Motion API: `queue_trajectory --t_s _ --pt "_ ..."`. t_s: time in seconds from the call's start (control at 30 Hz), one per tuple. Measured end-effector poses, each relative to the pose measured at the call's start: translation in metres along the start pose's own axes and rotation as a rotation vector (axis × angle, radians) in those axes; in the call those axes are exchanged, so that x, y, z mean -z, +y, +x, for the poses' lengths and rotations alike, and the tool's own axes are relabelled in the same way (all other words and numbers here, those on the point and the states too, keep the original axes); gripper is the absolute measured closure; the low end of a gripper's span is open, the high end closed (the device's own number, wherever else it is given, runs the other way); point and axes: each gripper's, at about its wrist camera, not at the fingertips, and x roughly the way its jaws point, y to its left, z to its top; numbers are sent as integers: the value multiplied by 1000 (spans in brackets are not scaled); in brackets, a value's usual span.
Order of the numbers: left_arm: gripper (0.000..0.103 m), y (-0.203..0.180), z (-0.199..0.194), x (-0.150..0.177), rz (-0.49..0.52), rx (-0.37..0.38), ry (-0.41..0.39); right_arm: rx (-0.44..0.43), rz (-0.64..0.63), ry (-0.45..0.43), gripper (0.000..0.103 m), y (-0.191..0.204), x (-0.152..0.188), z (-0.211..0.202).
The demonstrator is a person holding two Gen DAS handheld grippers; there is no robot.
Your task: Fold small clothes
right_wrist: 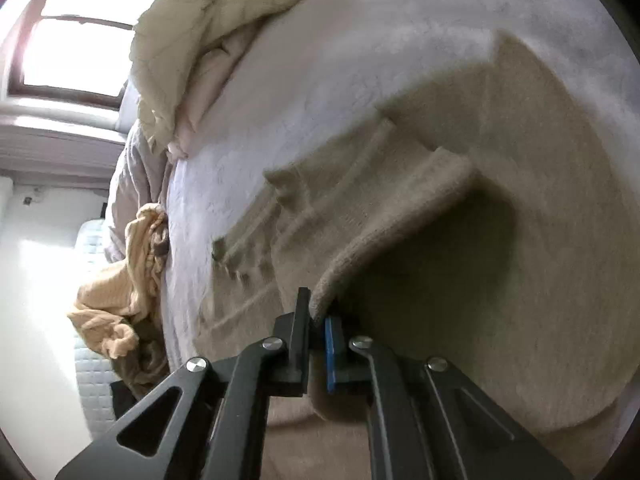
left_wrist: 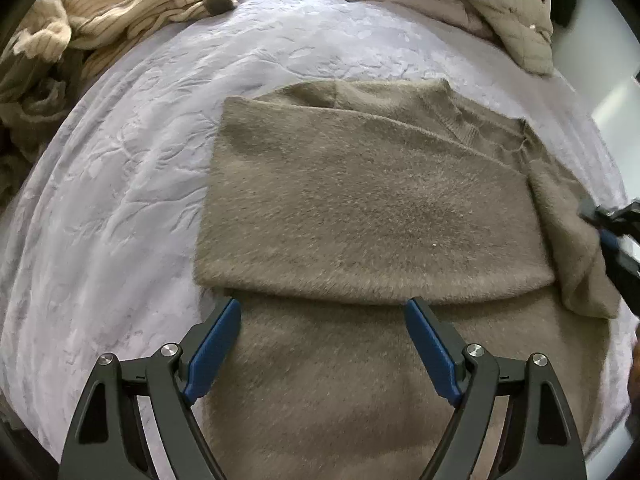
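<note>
Blue pads point(left_wrist: 216, 350) of my left gripper point(left_wrist: 322, 350) stand wide apart, released, with nothing between them. They hover over the lower part of the sweater point(left_wrist: 372, 208), a fuzzy grey-brown knit spread flat on the bedspread point(left_wrist: 132, 152). Just ahead of my left fingertips lies a straight folded edge: the upper layer of the sweater is doubled over the lower one, which runs back beneath the gripper. Ahead and to the right of that fold I see the ribbed neckline, and a sleeve hangs loose at the right side.

My right gripper point(right_wrist: 318, 320) is clenched on the sweater's ribbed sleeve edge point(right_wrist: 400, 220), which rises from between the closed jaws and curls over, lifted off the body of the garment and casting a dark shadow under it. From the left wrist view, that right gripper shows only as a blurred dark shape at the far right, touching the sleeve. The right wrist view is smeared, so finer detail of the knit is hard to tell.

Well ahead of my left gripper, at the far left, a striped cream garment point(left_wrist: 132, 4) lies in a heap. A quilted beige blanket point(left_wrist: 492, 4) is bunched at the far right. In the right wrist view, a window point(right_wrist: 76, 52) is far off to the left.
</note>
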Motion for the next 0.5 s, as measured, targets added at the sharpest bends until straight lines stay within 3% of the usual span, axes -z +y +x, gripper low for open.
queue_trajectory --t_s 0.1,0.2,0.27,0.4,0.5 --pt "18 13 -11 1 -10 22 -20 15 -314 -14 97 61 13 -2" --pt "18 29 -20 2 -28 43 -35 35 -643 58 97 121 45 23" --pt "18 38 -23 3 -41 54 -36 41 -791 127 97 146 68 52" --pt "18 54 -26 -2 -82 84 -36 128 -957 314 93 148 111 108" --pt "18 59 -25 -10 -107 123 -28 172 -978 356 76 138 126 115"
